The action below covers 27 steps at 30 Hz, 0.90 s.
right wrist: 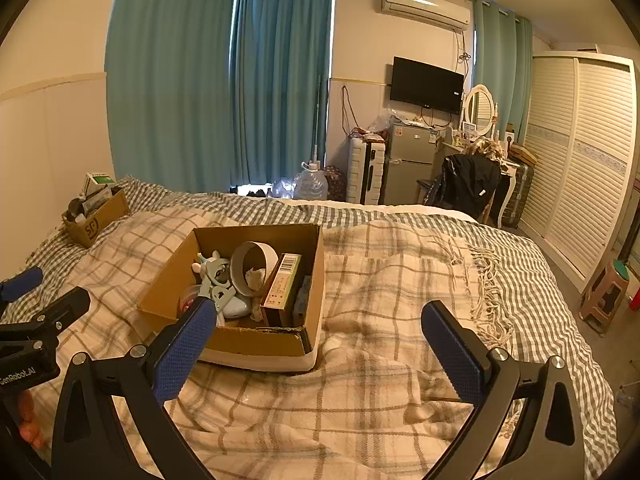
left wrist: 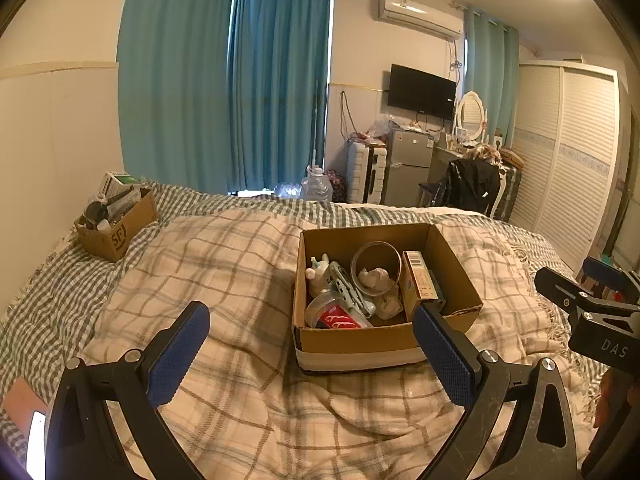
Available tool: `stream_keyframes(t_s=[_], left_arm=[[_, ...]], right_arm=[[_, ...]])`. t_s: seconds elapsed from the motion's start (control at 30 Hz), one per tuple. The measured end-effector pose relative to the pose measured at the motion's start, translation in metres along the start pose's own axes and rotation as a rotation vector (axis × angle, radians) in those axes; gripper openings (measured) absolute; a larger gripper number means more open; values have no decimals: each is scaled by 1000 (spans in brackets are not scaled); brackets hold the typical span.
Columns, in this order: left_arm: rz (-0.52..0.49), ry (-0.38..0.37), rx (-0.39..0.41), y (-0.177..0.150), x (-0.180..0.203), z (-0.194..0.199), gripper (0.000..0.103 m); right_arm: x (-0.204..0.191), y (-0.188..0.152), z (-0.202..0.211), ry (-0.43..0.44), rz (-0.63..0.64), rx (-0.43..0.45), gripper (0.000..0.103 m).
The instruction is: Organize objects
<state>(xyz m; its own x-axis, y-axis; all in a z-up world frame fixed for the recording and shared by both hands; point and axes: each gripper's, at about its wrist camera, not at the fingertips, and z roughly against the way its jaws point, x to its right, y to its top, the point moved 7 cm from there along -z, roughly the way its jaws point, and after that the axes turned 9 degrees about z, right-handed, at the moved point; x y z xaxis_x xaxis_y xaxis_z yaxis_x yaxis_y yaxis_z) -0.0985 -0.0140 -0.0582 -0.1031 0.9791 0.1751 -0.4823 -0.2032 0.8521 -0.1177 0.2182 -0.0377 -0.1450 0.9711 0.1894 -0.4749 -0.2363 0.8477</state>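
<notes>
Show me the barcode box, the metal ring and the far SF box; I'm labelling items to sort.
barcode box (left wrist: 418, 280), left wrist view, on its top face.
metal ring (right wrist: 267, 255), right wrist view, on its upper rim.
SF box (left wrist: 116, 238), left wrist view, on its printed front wall.

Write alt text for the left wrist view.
Open left tongs hover over a plaid blanket on a bed, empty, facing an open cardboard box of clutter: a tape roll, a barcoded carton, a red-labelled container. A second box sits far left; the right tongs enter at the right edge.
</notes>
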Motion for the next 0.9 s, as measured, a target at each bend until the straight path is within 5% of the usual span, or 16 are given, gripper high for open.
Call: stream_keyframes(t_s=[0.9], left_arm=[[-7, 24, -3, 0, -5, -3, 103]], right_arm=[[1, -1, -3, -17, 4, 5, 103]])
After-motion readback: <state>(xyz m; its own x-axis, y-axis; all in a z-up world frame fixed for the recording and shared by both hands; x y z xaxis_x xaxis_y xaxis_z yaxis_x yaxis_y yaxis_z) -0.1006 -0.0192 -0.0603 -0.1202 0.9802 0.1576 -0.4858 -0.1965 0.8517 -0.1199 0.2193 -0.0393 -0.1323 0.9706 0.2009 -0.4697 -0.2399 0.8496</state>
